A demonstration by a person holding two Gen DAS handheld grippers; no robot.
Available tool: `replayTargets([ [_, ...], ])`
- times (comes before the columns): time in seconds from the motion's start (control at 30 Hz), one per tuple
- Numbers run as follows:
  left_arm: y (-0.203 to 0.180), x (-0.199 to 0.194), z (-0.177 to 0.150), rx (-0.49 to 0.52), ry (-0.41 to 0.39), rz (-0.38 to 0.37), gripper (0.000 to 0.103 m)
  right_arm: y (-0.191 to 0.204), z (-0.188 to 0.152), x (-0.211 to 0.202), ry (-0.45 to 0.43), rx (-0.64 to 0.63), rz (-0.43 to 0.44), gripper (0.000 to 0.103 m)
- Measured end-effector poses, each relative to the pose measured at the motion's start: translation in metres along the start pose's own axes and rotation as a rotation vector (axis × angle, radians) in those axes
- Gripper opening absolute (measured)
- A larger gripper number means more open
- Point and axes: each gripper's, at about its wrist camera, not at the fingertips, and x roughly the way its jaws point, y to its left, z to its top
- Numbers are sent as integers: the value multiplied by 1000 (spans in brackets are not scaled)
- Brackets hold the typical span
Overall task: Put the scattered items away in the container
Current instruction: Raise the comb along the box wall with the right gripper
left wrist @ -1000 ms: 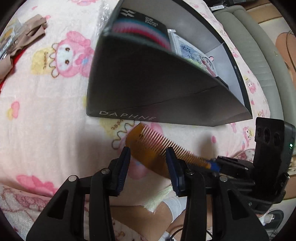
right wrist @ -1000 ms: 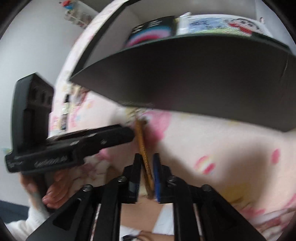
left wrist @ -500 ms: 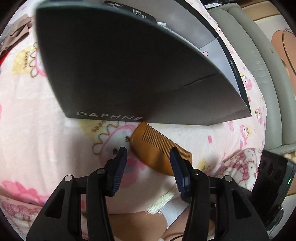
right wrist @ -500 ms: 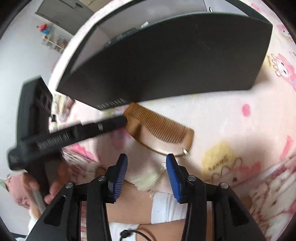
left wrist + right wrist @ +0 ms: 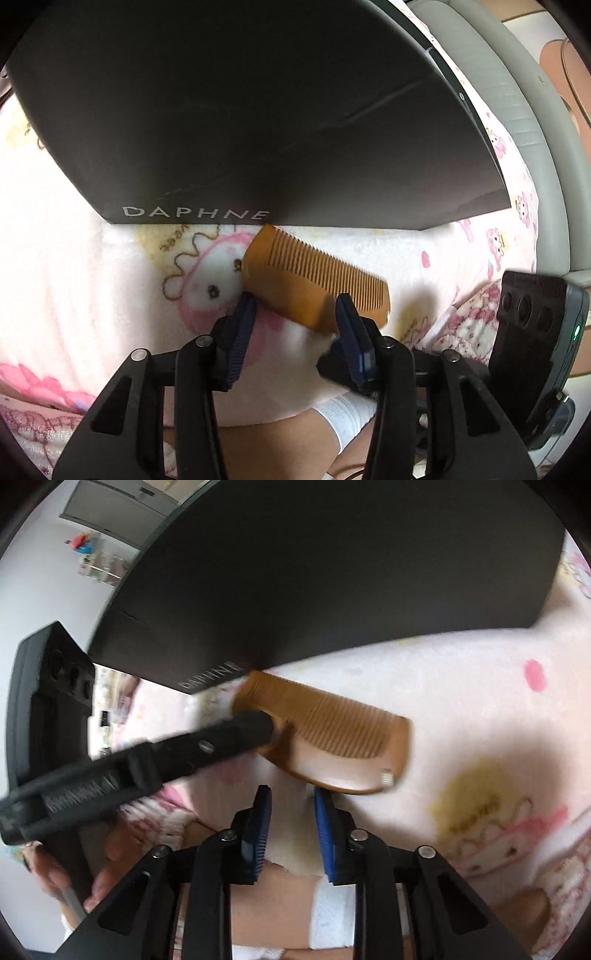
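- Amber-brown wooden comb (image 5: 295, 284) lies flat on the pink cartoon-print fleece blanket (image 5: 74, 266), one end touching the foot of the dark grey cardboard box marked DAPHNE (image 5: 240, 110)
- Left gripper (image 5: 295, 317) straddles the comb's spine, jaws closing; pads not clearly pressing
- Right gripper (image 5: 291, 812) closing on nothing, just short of the comb's edge

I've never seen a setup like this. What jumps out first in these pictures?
A wooden comb lies on a pink cartoon blanket, right against the foot of a big dark box printed DAPHNE. The left gripper straddles the comb, its jaws closing with the comb's spine between them. The right gripper sits just short of the comb's rounded edge, jaws closing on nothing.
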Motion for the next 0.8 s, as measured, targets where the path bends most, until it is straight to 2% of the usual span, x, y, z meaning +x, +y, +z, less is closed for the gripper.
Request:
replayTargets([
  [0.07, 3, 2, 8, -8, 0, -6, 39, -2, 7, -5, -37, 16, -25, 15],
  [0.17, 8, -2, 10, -36, -14, -27, 37, -10, 14, -26, -125, 40, -110, 15],
  [0.23, 13, -10, 10, -54, -46, -50, 37, -13, 13, -38, -156, 57, -116, 15],
  [0.3, 18, -19, 10, -76, -82, -67, 37, -14, 8, -41, -139, 79, -111, 15],
  [0.37, 23, -24, 11, -100, -111, -69, 37, -14, 0, -35, -83, 87, -84, 15],
  [0.47, 26, -23, 13, -117, -102, -64, 37, -10, -16, -14, -12, 81, -46, 16],
  [0.53, 25, -20, 13, -113, -83, -54, 37, -10, -17, -3, 5, 99, -62, 17],
  [0.6, 26, -20, 12, -114, -76, -41, 37, -18, -15, -4, -39, 145, -88, 17],
  [0.7, 19, -11, 20, -157, -129, -3, 37, -28, -11, -24, -176, 218, -132, 17],
  [0.77, 22, -11, 27, -185, -143, 14, 37, -33, -7, -33, -249, 252, -163, 26],
  [0.8, 22, -8, 29, -189, -142, 20, 37, -36, -3, -34, -275, 263, -187, 37],
])
